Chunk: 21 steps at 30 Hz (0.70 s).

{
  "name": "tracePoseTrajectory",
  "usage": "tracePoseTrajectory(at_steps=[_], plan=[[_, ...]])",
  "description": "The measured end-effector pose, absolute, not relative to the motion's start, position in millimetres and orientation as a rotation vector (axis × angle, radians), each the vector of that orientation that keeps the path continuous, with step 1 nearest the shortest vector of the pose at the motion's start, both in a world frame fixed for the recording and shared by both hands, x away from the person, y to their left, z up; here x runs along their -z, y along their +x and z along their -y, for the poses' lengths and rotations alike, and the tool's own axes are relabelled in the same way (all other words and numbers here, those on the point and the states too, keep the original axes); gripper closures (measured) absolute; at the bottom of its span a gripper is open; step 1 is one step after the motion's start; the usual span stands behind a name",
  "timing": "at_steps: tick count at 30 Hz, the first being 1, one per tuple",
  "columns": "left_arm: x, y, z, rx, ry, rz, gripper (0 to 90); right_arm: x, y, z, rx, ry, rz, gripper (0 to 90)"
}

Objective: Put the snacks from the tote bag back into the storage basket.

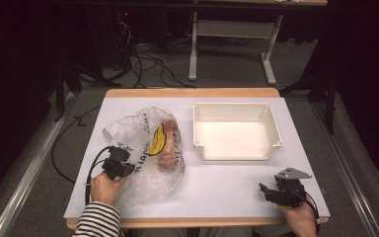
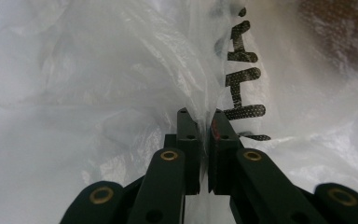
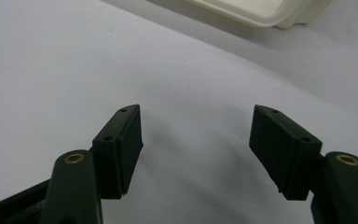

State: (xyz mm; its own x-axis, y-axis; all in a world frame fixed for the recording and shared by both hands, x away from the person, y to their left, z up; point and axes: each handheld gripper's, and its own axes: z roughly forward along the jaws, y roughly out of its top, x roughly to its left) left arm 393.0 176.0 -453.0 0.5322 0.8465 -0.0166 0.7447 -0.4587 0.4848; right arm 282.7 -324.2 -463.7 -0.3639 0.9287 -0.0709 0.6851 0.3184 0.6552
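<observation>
The left claw (image 2: pixel 204 116) has pinched only a thin fold of the plastic bag (image 1: pixel 143 158), so by my judgement the film could slip out or tear if it is pulled hard, and the food inside (image 1: pixel 167 140) could roll loose over the bench (image 1: pixel 227 182). Its jaws stand almost together with the fold pressed between them, beside the bag's black lettering (image 2: pixel 242 70). The bag lies on the left half of the bench, left of the white tray (image 1: pixel 234 131). The right claw (image 3: pixel 196 135) gapes wide over bare bench, holding nothing.
</observation>
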Motion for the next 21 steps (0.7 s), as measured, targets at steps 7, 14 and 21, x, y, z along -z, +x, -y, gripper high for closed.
tracePoseTrajectory(at_steps=[7, 14, 21], plan=[[451, 382, -169, -0.291, 2.358, -1.251, 86.6, 463, 282, 323, -0.748, 1.419, -2.159, 34.9], [452, 372, -158, -0.268, 2.373, -1.17, 86.4, 464, 283, 322, -0.745, 1.42, -2.162, 35.0], [454, 362, -152, -0.245, 2.358, -1.138, 85.7, 464, 282, 322, -0.745, 1.417, -2.161, 34.9]])
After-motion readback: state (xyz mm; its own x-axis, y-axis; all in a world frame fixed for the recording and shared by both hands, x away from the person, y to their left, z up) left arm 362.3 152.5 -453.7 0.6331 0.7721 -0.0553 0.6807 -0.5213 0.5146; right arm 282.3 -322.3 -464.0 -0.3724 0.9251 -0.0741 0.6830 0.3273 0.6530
